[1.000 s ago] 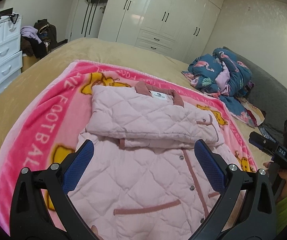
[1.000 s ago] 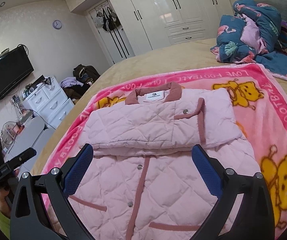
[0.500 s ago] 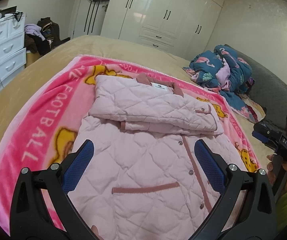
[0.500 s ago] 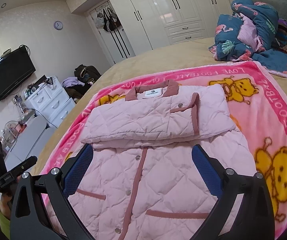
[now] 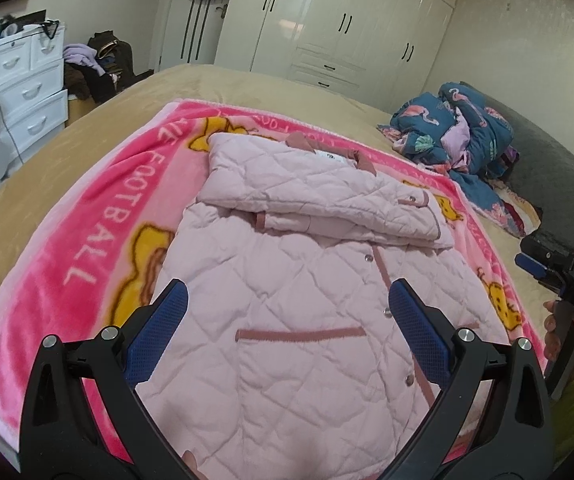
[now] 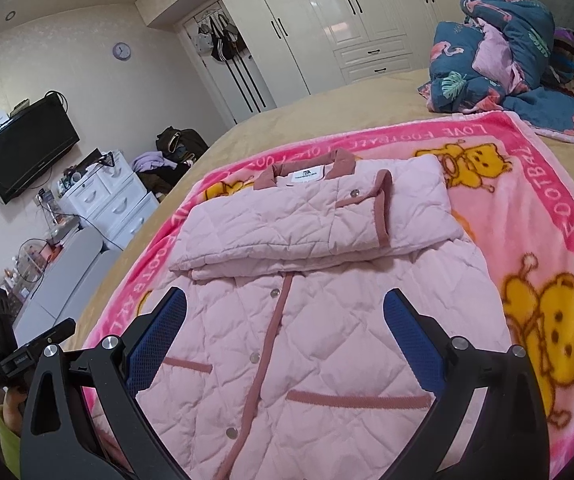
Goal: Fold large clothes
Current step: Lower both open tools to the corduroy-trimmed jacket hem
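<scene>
A pale pink quilted jacket (image 5: 287, 280) with dusty-rose trim lies front up on a pink cartoon blanket (image 5: 87, 240) on the bed. Both sleeves are folded across its chest below the collar. It also shows in the right wrist view (image 6: 307, 320). My left gripper (image 5: 285, 316) is open and empty, held above the jacket's lower left part. My right gripper (image 6: 285, 320) is open and empty, above the lower right part. The right gripper shows at the edge of the left wrist view (image 5: 567, 276), and the left gripper shows in the right wrist view (image 6: 27, 352).
A heap of blue flamingo-print bedding (image 6: 507, 52) lies at the head of the tan bed (image 5: 27, 208). White drawers (image 5: 27, 88) and a clothes pile (image 5: 95, 64) stand to the left. White wardrobes (image 5: 347, 28) line the far wall.
Both grippers have drawn back toward the jacket's hem and lower, so more of the jacket's lower half shows. Both stayed open and empty.
</scene>
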Tool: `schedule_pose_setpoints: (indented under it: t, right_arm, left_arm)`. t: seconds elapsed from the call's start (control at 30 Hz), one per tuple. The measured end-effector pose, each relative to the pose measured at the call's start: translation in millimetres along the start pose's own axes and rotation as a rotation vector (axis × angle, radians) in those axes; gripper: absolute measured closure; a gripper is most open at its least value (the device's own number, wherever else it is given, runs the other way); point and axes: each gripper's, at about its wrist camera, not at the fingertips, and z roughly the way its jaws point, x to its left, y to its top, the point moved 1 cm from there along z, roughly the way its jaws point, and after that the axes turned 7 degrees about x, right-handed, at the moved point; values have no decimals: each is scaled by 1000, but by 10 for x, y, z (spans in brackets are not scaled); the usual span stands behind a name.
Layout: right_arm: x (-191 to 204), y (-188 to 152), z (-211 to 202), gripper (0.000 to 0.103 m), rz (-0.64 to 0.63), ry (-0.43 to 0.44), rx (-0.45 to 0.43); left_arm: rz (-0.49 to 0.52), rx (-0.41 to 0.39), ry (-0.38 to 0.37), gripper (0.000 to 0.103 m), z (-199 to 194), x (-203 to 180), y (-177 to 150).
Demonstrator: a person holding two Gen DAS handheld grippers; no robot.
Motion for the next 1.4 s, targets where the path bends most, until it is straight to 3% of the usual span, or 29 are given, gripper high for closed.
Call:
schedule_pose_setpoints:
  t: [1.4]
  right_arm:
    - [-375,-566,-205,5,7,-14,106]
  left_arm:
    - [-72,185,175,9,65,316,-776]
